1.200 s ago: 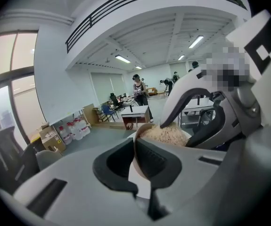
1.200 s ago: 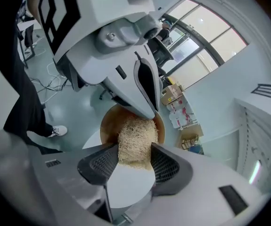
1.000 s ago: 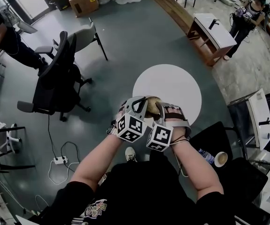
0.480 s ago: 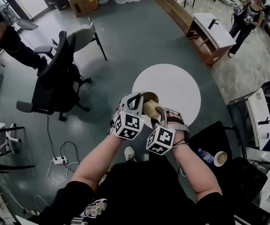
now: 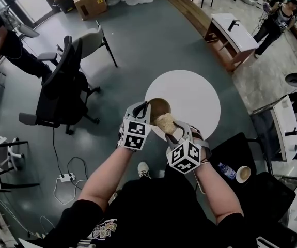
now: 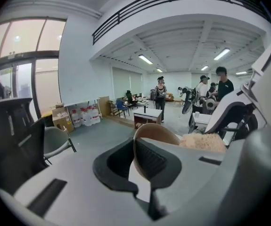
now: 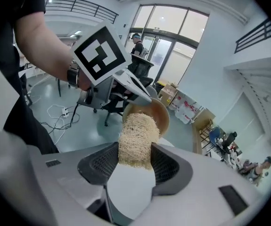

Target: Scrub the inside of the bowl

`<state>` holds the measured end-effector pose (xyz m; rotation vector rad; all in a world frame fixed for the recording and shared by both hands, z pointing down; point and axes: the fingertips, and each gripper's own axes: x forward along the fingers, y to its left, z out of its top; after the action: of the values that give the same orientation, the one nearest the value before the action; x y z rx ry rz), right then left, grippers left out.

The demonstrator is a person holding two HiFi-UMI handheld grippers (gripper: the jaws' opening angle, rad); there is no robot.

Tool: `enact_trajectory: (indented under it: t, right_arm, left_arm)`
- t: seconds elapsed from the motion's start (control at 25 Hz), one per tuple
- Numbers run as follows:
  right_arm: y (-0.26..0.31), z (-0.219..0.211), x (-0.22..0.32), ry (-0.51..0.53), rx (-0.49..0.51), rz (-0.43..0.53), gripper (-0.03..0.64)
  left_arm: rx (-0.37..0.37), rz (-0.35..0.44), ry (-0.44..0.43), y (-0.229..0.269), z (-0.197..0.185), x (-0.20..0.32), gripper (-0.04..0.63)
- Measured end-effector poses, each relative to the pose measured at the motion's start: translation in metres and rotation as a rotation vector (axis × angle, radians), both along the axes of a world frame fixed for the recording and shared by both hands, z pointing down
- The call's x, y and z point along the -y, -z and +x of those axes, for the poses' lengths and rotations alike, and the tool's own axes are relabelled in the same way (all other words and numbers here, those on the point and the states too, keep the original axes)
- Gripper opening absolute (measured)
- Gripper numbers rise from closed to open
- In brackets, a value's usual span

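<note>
Head view shows you holding everything in the air over the round white surface (image 5: 197, 94), so a slip means a drop onto it or past its edge to the floor.

The bowl (image 5: 158, 106) is the bigger worry. Your left gripper (image 5: 145, 108) has its fingers pressed together on one thin stretch of the bowl's wall, at the rim, and nothing else carries it. If you push hard with the scrubber on the far side, the bowl could pivot in that pinch or pull free. Keep your strokes near the held side, or rest the bowl on the surface.

The scrubber (image 7: 135, 138) is soft and fibrous. Your right gripper (image 7: 134, 166) pinches it with its fingers set wide, gripping only its rear end, with the tip at the bowl's mouth. I judge that a twisting stroke could bend it or drag it out of the fingers. I cannot tell whether it touches the bowl's inside.

Count: one surface, two grippers, one bowl, one scrubber.
</note>
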<state>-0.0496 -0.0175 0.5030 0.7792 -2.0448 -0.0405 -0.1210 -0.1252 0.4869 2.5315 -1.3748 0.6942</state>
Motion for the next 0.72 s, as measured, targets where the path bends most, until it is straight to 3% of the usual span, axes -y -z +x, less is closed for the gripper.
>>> enact_trajectory:
  t: [0.2, 0.32, 0.4, 0.48, 0.6, 0.72]
  right_arm:
    - [0.019, 0.05, 0.016, -0.178, 0.113, 0.077, 0.223]
    - [0.019, 0.072, 0.03, -0.258, 0.194, 0.054, 0.222]
    - [0.02, 0.075, 0.038, -0.243, 0.246, 0.049, 0.222]
    - [0.023, 0.075, 0.045, -0.186, 0.264, 0.056, 0.222]
    - [0.028, 0.071, 0.046, -0.058, 0.243, 0.061, 0.222]
    - [0.03, 0.058, 0.038, 0.111, 0.215, 0.06, 0.222]
  left_arm:
    - [-0.194, -0.138, 0.05, -0.009, -0.011, 0.004, 0.02]
    - [-0.304, -0.193, -0.055, -0.008, 0.002, -0.004, 0.02]
    - [-0.353, -0.215, -0.178, -0.003, 0.018, -0.014, 0.02]
    - [-0.354, -0.211, -0.326, 0.006, 0.035, -0.029, 0.02]
    - [-0.283, -0.186, -0.523, 0.017, 0.054, -0.052, 0.02]
    - [-0.225, -0.18, -0.645, 0.023, 0.062, -0.067, 0.02]
